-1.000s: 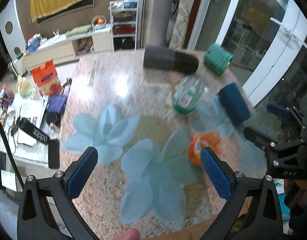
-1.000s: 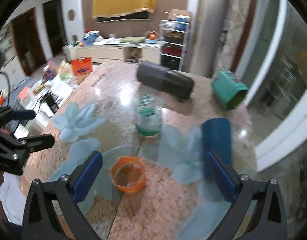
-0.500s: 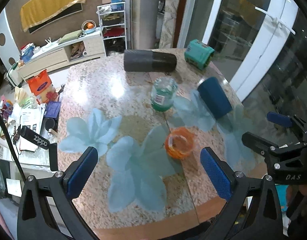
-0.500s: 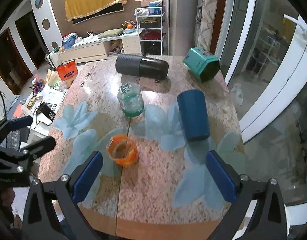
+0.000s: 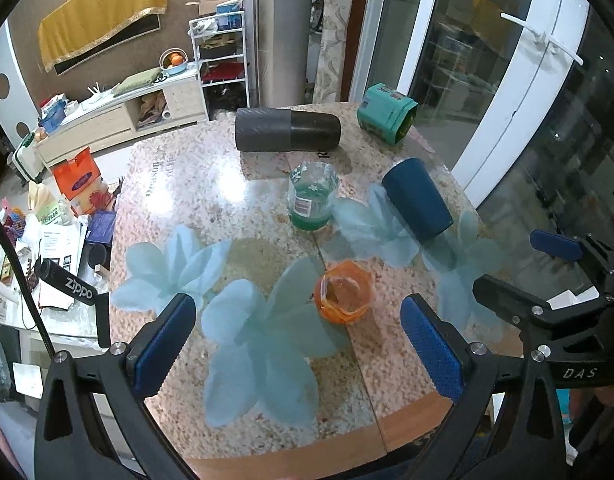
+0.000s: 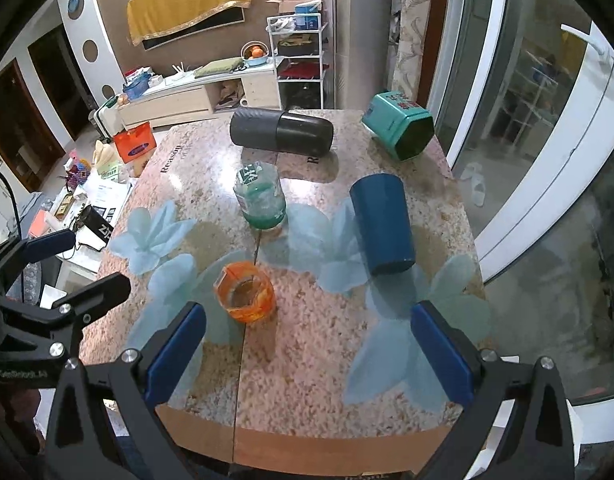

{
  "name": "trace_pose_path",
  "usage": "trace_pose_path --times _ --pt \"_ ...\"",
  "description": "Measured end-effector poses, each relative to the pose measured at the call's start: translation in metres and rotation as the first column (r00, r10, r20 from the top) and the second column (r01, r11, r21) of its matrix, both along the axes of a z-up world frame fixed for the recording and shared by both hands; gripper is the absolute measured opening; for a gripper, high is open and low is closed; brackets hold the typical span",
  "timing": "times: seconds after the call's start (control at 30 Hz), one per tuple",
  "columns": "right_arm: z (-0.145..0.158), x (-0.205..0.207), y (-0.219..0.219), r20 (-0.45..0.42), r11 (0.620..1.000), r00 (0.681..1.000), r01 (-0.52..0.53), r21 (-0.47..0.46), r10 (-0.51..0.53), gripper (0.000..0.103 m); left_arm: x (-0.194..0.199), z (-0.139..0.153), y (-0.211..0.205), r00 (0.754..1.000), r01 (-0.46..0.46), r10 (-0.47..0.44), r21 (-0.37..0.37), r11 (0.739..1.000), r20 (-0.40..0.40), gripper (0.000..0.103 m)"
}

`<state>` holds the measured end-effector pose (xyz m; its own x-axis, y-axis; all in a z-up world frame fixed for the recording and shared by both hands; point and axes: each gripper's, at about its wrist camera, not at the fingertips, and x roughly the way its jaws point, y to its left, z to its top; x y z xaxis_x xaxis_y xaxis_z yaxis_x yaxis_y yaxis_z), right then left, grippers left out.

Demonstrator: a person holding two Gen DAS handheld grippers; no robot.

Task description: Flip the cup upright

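- The dark blue cup (image 6: 383, 224) lies on its side on the right half of the speckled table (image 6: 331, 344), its open mouth turned toward the near edge.
- In the right wrist view the right gripper (image 6: 309, 350) hangs above the near edge of the table with its 2 blue pads spread wide and nothing between them; the cup lies ahead of it, just past the right-hand pad (image 6: 441, 354) and apart from it.
- In the left wrist view the left gripper (image 5: 299, 346) is also spread wide and empty; the same cup (image 5: 417, 204) lies well ahead and off to its right, outside the line of the fingers.
- An orange glass (image 6: 245, 292) stands upright near the table seam, ahead of the right gripper's left-hand pad, not touching it.
- Farther back stand a clear jar with green liquid (image 6: 261, 200), a long black cylinder (image 6: 281, 132) on its side and a teal tin (image 6: 399, 126) tipped over near the far right corner.
- Each camera catches the other gripper only in part at the frame edge, so its fingertips are cut off there.
- The inside of the cup cannot be made out; only its rim shows.
- Printed lettering on the far part of the table is partly covered by the cylinder and too small to read fully.
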<state>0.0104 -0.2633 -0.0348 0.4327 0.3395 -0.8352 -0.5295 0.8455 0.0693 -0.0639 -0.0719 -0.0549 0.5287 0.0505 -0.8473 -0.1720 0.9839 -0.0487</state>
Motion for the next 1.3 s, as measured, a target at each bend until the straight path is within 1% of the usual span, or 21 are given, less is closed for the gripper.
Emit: trace_pose_path --times 0.67,1.3 --pt "0.0005 0.0027 -0.0001 -0.017 1.000 1.000 0.009 0.005 -0.009 0.103 0.0066 -0.0037 0.0024 1.000 -0.006 0.005 -0.005 1.000 -0.009 0.103" --pt "-0.0020 0.0021 0.0018 -0.021 1.000 0.999 0.028 0.005 -0.027 0.103 0.0100 -0.0043 0.0038 1.000 0.011 -0.011 -0.008 1.000 -0.005 0.103"
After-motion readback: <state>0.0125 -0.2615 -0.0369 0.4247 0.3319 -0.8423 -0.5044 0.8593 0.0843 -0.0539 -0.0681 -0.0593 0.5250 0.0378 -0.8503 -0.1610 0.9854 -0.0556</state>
